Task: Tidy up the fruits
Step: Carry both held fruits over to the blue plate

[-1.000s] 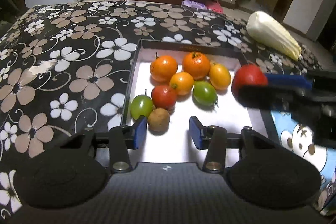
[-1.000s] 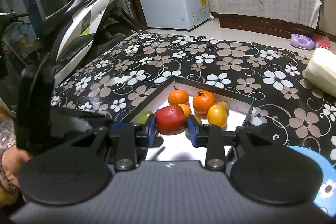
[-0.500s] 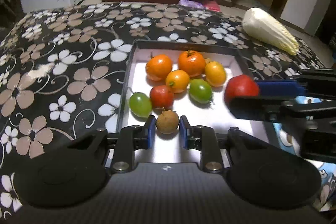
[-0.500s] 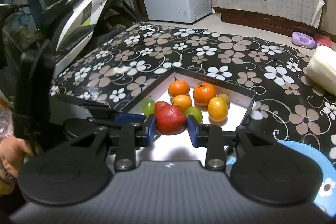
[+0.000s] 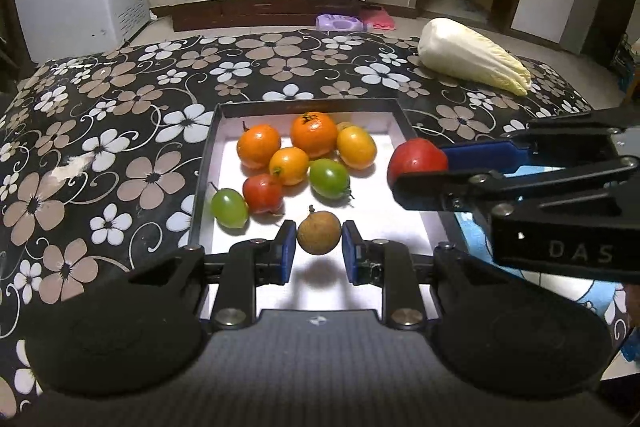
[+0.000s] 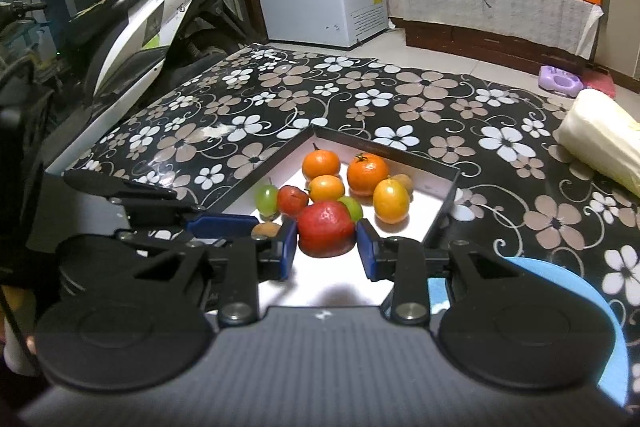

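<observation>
Brown fruit (image 5: 319, 232), round, may roll from your closed left claw (image 5: 319, 247); right claw (image 6: 327, 247) grips red fruit (image 6: 326, 229).

Each tool (image 5: 319, 251) is matte black — blue pads (image 5: 287, 254), silver screws, "DAS" lettered on the right tool (image 5: 420, 171).

The tablecloth (image 5: 120, 155) looks like glossy flowered plastic sheet, scuffed pale at one spot on the left. The tray (image 5: 304, 105) has matt black walls and a smooth white floor. The brown fruit (image 5: 319, 232) has a dull, rough skin; the red fruit (image 6: 326, 229) and the oranges (image 5: 314, 135) shine smoothly. Gripper fingers (image 5: 285, 251) are matt black plastic with blue pads and metal screws
</observation>
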The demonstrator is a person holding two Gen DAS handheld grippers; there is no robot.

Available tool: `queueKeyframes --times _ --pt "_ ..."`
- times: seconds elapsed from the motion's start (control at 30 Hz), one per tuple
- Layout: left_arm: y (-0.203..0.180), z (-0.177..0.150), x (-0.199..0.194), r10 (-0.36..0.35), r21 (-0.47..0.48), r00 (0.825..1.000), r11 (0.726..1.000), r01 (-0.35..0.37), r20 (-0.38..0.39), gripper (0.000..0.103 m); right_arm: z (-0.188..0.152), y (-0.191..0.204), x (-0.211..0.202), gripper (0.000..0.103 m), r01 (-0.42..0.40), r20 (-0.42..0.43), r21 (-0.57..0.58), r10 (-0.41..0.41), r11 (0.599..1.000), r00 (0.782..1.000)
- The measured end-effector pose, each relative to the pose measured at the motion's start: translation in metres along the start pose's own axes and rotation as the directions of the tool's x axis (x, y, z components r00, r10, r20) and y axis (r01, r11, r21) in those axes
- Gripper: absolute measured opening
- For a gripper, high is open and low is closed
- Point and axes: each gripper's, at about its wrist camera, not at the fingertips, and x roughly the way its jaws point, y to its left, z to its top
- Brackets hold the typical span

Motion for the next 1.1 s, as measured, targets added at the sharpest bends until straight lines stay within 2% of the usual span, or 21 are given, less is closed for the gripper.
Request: queueKeyframes --times 0.27,0.47,0.8,1.1 --pt "-0.017 0.002 -0.004 -0.023 0.019 1.0 1.0 0.023 0.013 0.029 -0.006 -0.014 -0.019 0.036 0.029 0.014 0.016 -0.029 0.999 0.999" --pt "-0.04 0.004 -0.006 -0.067 0.05 0.997 0.997 0.066 0.026 0.029 -0.015 -0.035 -0.035 0.036 0.072 0.02 0.047 -0.073 0.996 0.997" --pt "-0.083 0.002 0.002 -0.136 0.103 0.991 0.986 0.134 0.01 0.029 -0.036 -0.069 -0.062 0.036 0.153 0.007 0.103 -0.155 0.983 0.988" --pt "-0.116 -0.001 0.018 -0.164 0.133 0.986 0.977 0.165 -0.021 0.029 -0.049 -0.09 -0.079 0.036 0.196 0.002 0.141 -0.199 0.97 0.98"
